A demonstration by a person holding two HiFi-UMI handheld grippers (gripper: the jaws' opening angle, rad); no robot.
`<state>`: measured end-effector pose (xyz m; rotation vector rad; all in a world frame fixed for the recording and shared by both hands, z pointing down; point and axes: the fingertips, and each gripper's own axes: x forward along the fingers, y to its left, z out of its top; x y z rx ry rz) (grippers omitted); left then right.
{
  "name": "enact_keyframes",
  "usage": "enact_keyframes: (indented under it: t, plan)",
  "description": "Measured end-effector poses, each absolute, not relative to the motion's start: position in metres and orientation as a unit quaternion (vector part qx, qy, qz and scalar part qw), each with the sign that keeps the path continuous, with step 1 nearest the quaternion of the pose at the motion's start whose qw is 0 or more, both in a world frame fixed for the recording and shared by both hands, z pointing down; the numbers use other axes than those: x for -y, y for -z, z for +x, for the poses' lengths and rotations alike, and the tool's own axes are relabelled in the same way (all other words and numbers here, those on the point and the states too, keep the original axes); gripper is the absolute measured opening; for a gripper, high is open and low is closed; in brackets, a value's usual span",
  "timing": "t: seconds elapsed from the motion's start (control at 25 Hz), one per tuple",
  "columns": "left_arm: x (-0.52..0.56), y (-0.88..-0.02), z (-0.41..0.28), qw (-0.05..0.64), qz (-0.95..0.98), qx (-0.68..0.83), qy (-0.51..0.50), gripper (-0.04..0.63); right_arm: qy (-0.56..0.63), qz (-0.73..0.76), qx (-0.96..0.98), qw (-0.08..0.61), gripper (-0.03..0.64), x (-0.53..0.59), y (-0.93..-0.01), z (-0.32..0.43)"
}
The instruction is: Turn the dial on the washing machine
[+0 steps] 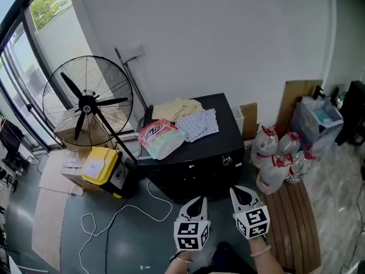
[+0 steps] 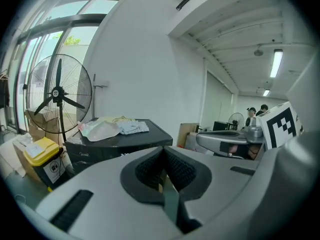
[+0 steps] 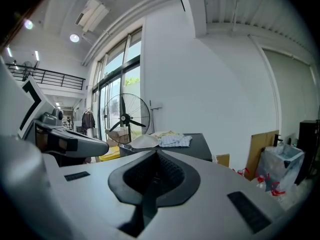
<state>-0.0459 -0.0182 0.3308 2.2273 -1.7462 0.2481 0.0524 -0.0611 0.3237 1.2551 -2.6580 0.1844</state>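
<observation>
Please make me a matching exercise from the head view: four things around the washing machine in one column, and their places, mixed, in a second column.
1 fan
2 pink and white bag
3 plastic bottles
4 yellow box

A on top of the washing machine
B right of the machine
C upright on a stand, far left
D low down, between the stand and the machine

Pairs: 1-C, 2-A, 3-B, 4-D
</observation>
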Motion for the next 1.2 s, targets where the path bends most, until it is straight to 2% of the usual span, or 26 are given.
enact_keyframes:
  t: [1.2]
  plan:
    - [-0.112, -0.247, -0.077, 0.058, 0.783, 0.618, -0.051, 0.017, 0.004, 0.451, 0.890, 0.064, 0.026, -0.074, -0.239, 0.056]
